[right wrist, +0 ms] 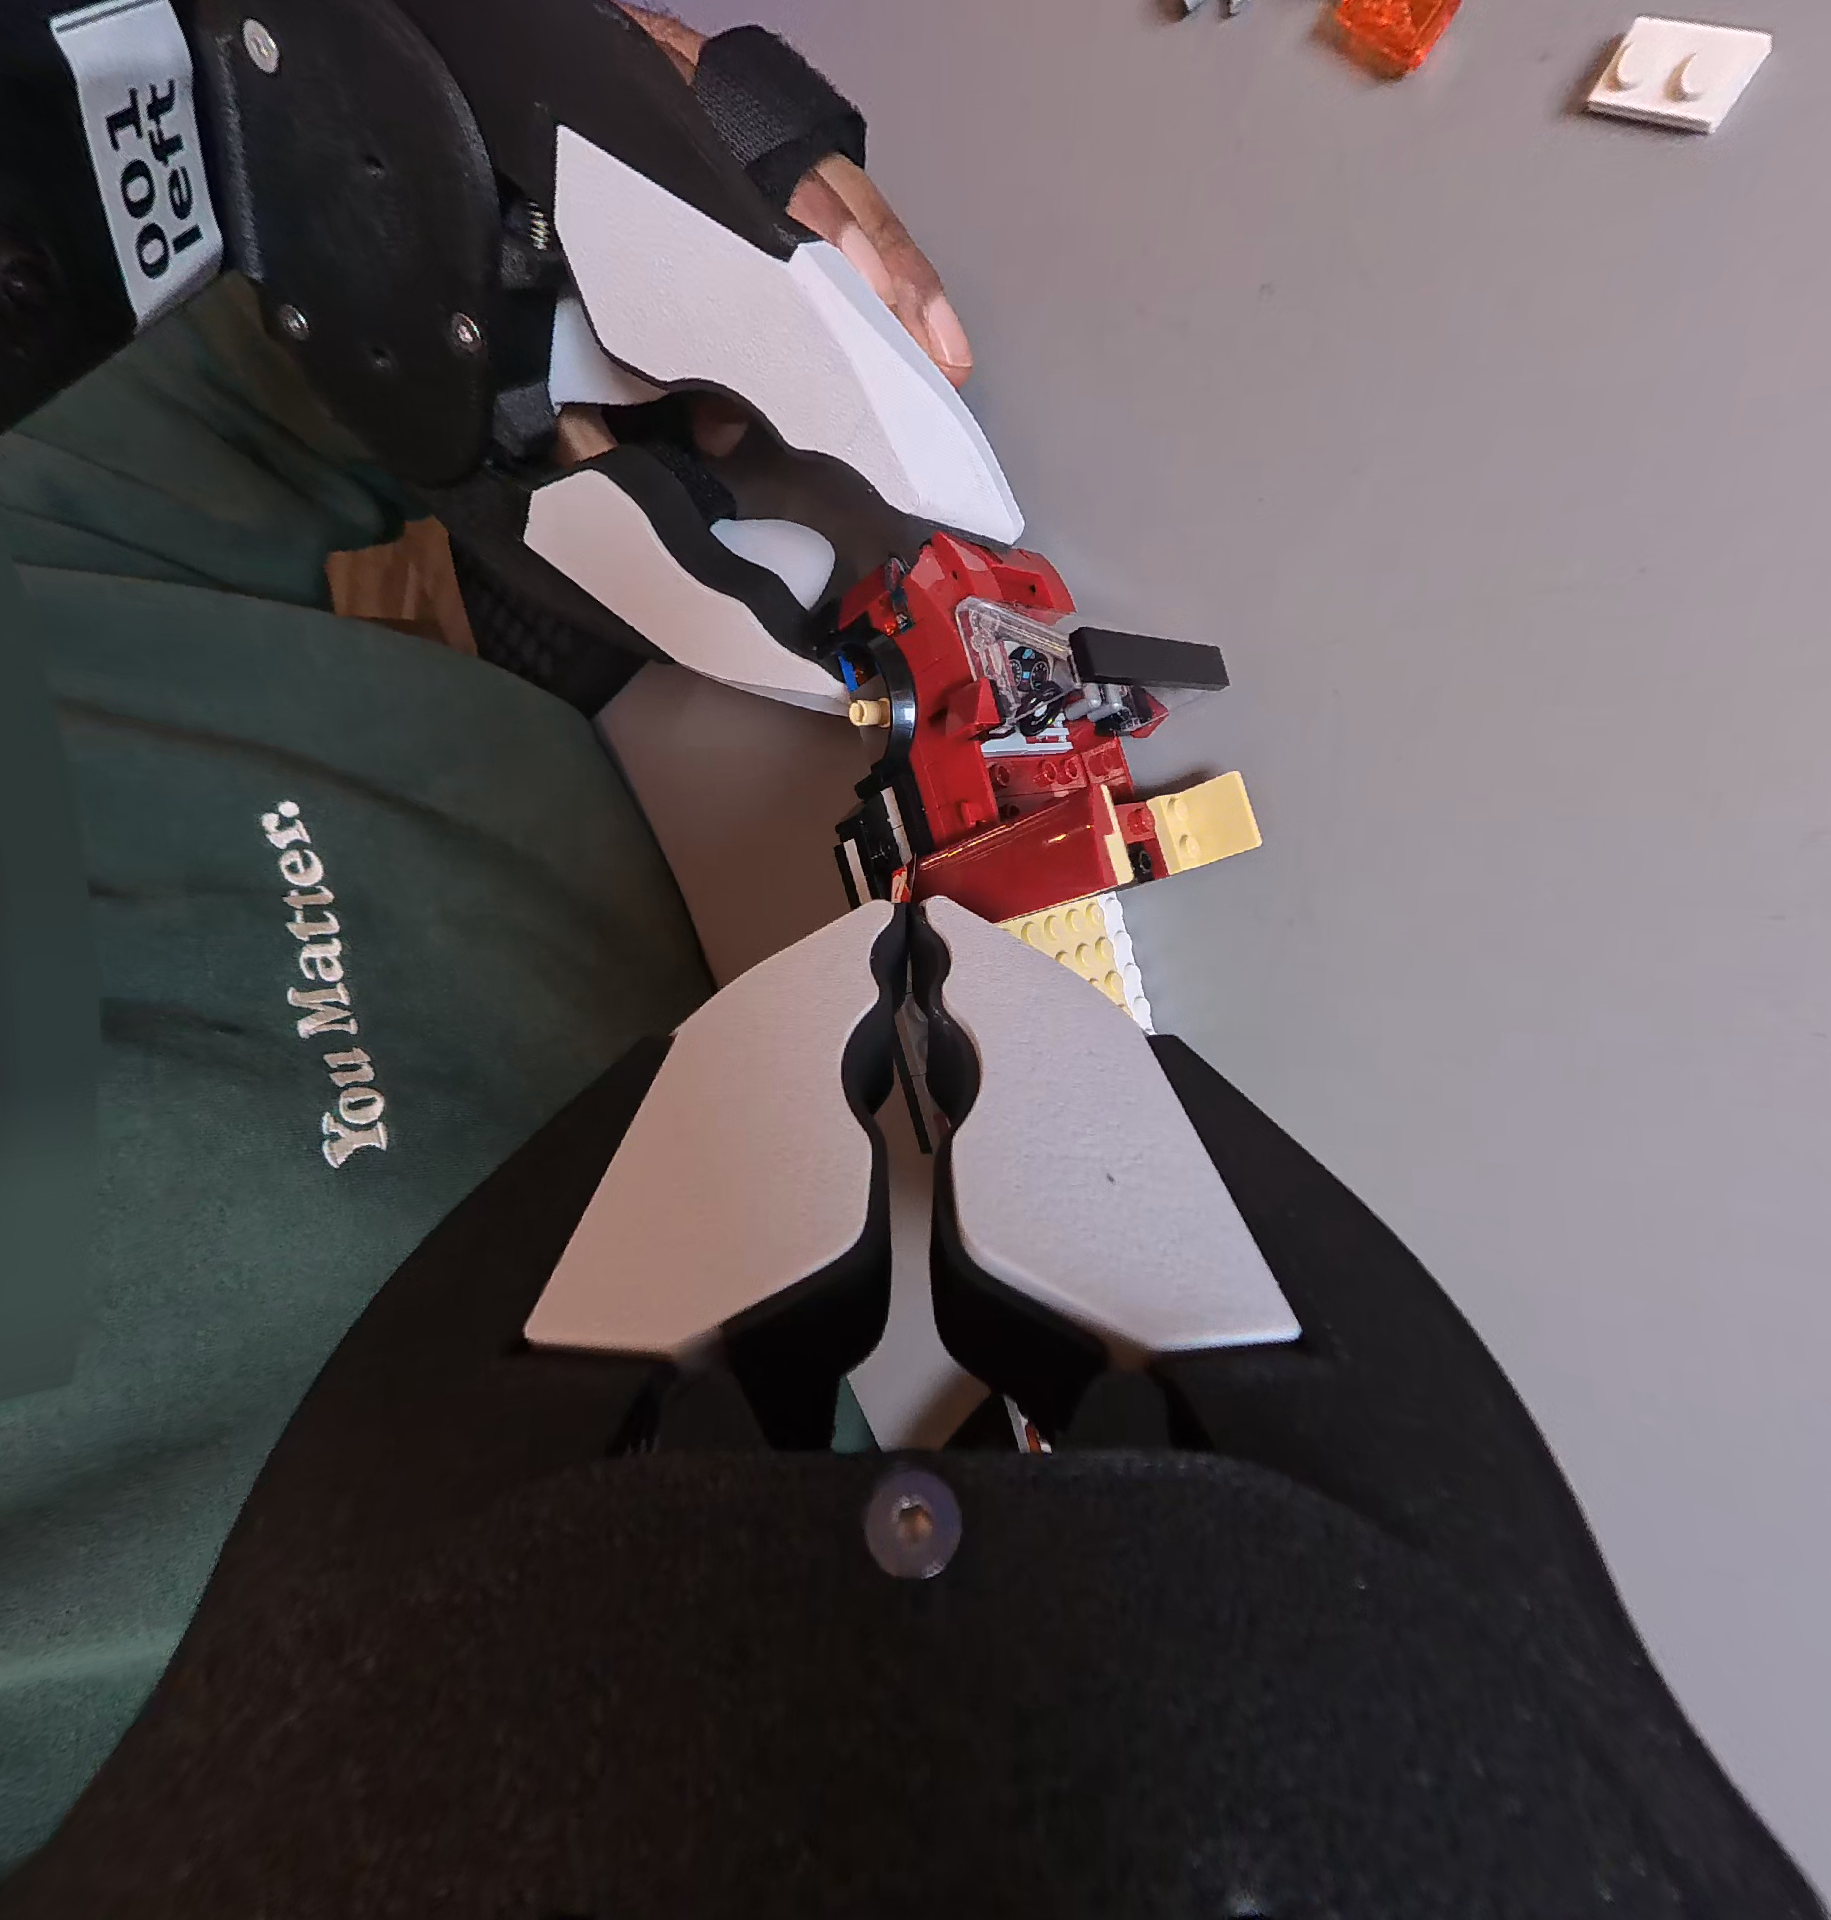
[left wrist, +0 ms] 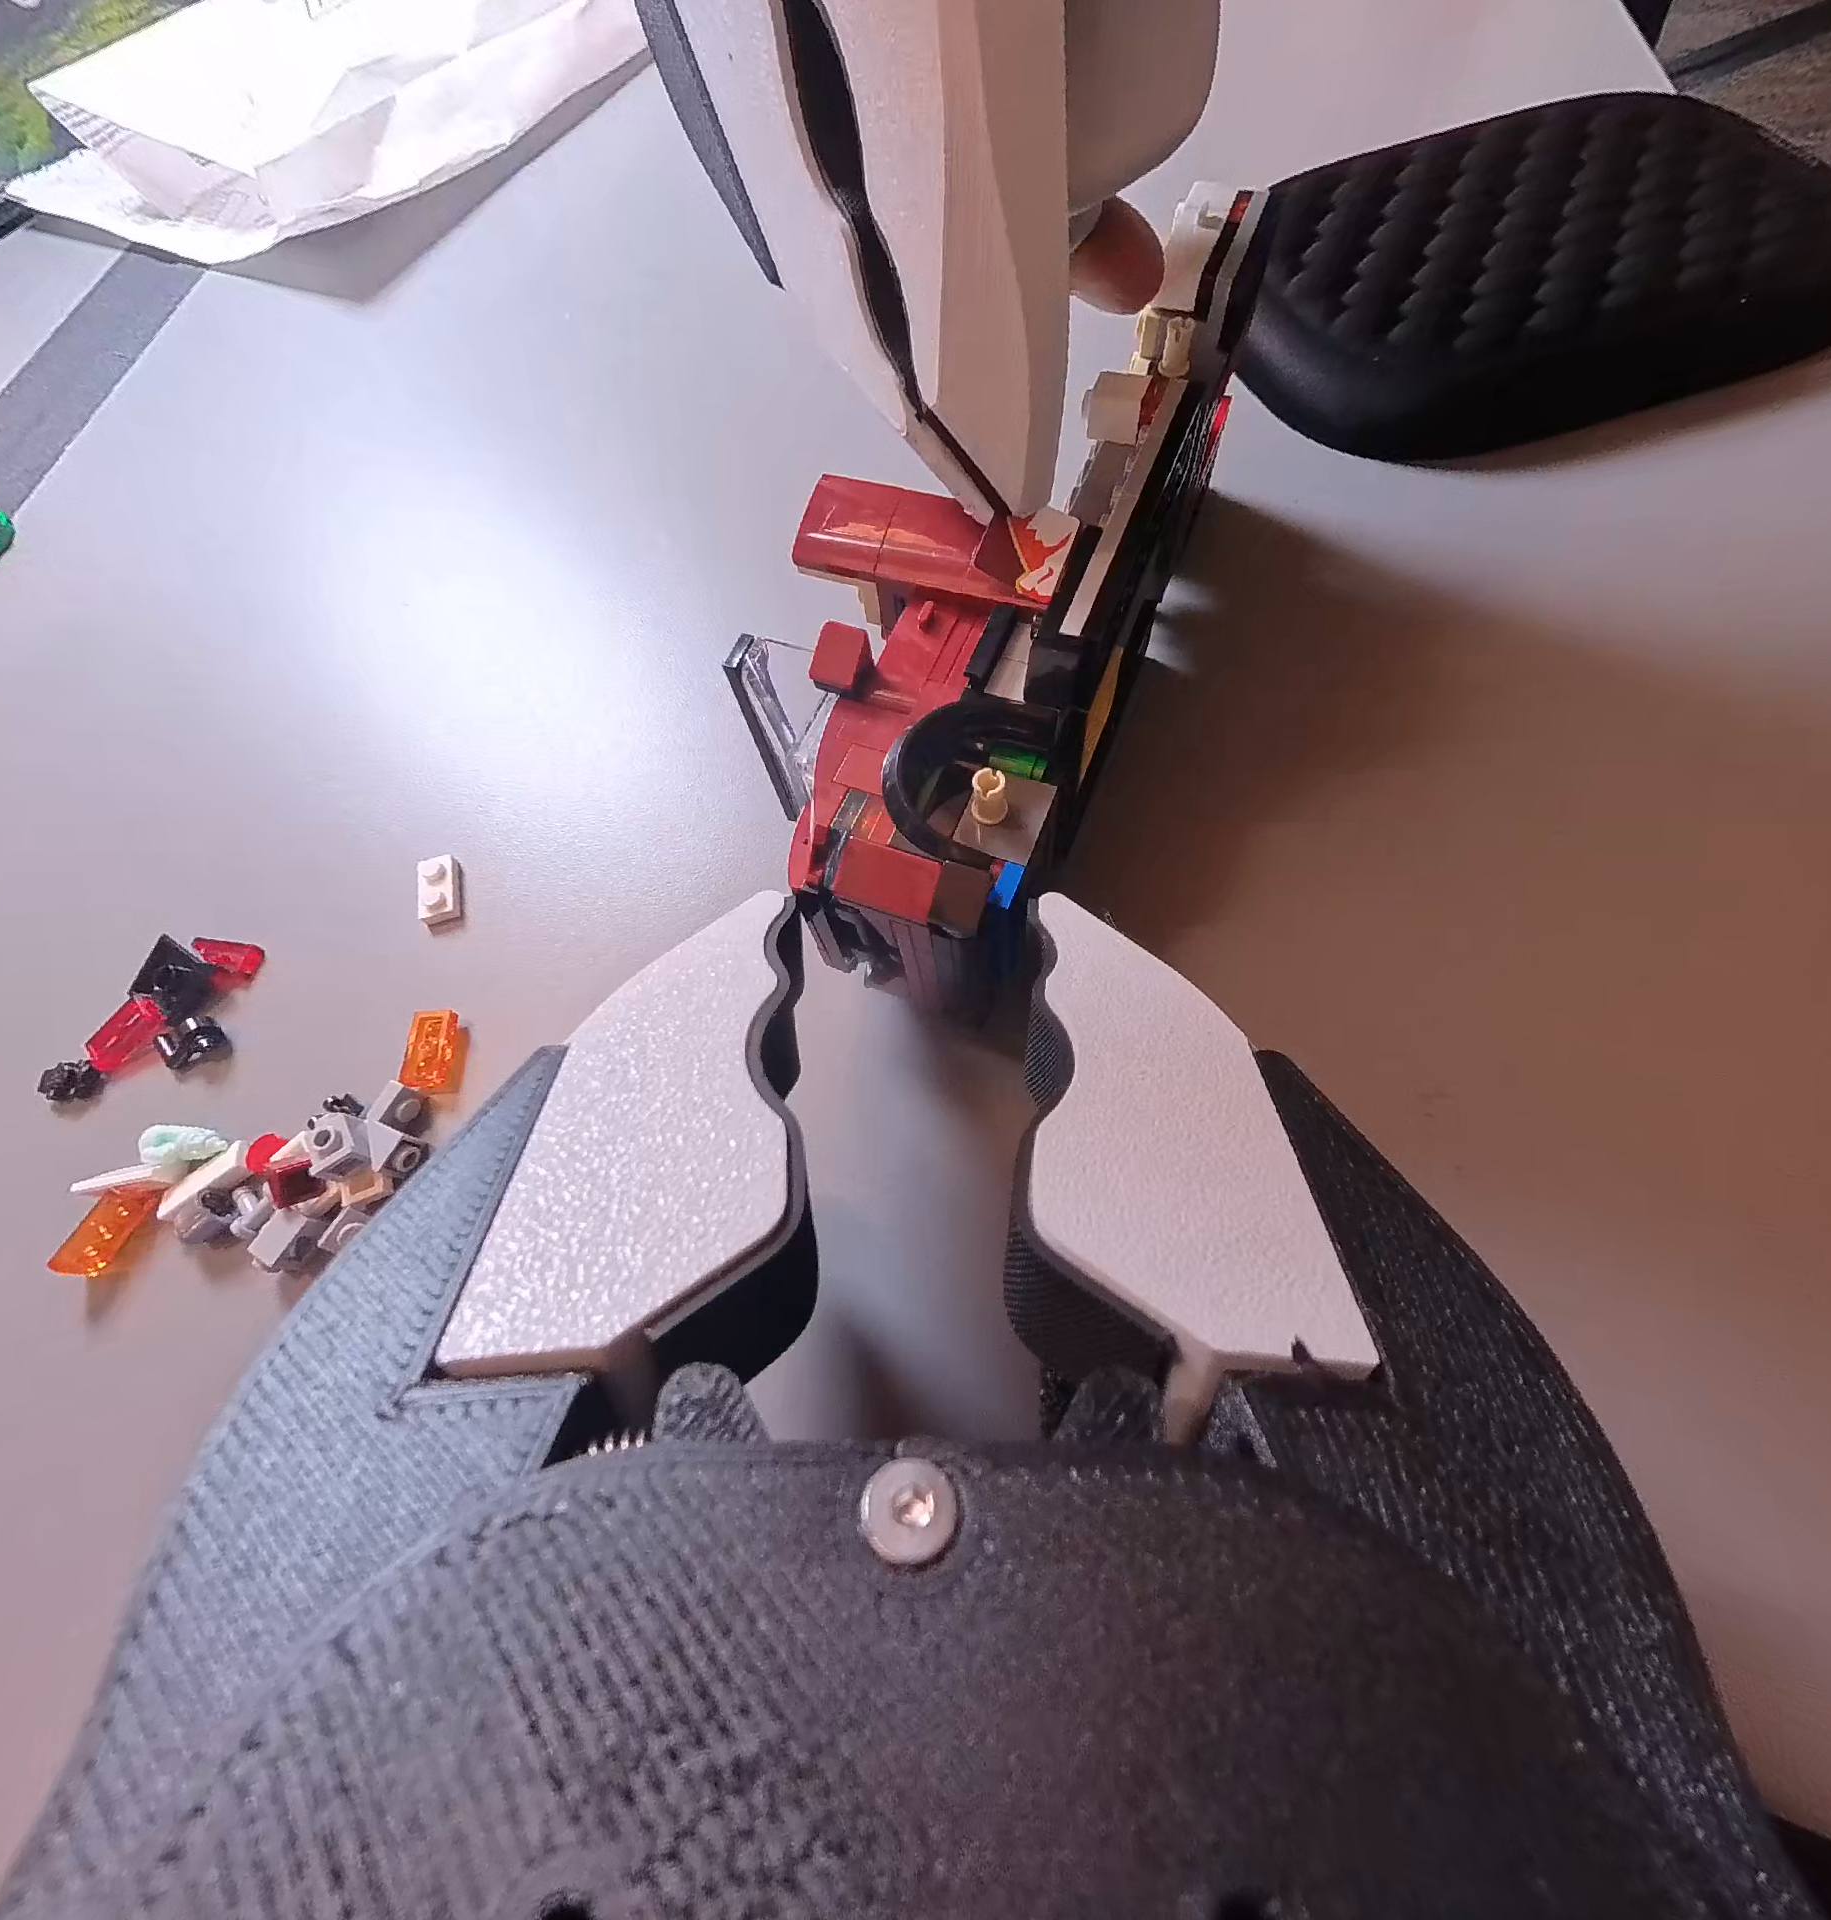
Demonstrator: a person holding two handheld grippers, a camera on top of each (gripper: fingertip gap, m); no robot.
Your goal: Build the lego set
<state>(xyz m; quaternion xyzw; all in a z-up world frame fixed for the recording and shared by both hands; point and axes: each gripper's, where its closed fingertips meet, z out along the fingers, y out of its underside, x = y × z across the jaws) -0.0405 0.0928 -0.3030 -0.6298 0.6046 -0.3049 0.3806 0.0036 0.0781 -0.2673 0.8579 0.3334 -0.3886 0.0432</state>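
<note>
At table left, loose parts: a heap of small grey, white and orange pieces point(left wrist: 298, 1174) lies well apart from the build. A swing of the left claw could scatter it.
White two-stud plate point(left wrist: 440, 888): lies alone between the heap and the model, easily knocked away.
Table point(left wrist: 475, 520): smooth grey top. A dropped part would likely slide.
Left claw point(left wrist: 911, 914): fingers spread to the width of the lego model point(left wrist: 880, 857) and closed on its near end, one finger on each side.
Lego model: dark red vehicle, turned on its side with the black base plate upright, resting on the table near the edge by the person.
Clear windscreen point(left wrist: 776, 717): sticks out sideways. Squeeze or twist could pop it off.
Tan pin point(left wrist: 989, 800): stands exposed inside the black arch and could snap off if struck.
Right claw point(right wrist: 909, 914): fingers almost tip to tip, apparently pinching a thin edge at the model's far end.
Main hazard: the claws pulling or bending against each other could split the model along its plates.
Black chair point(left wrist: 1565, 270): beyond the table edge. A released model could fall there.
</note>
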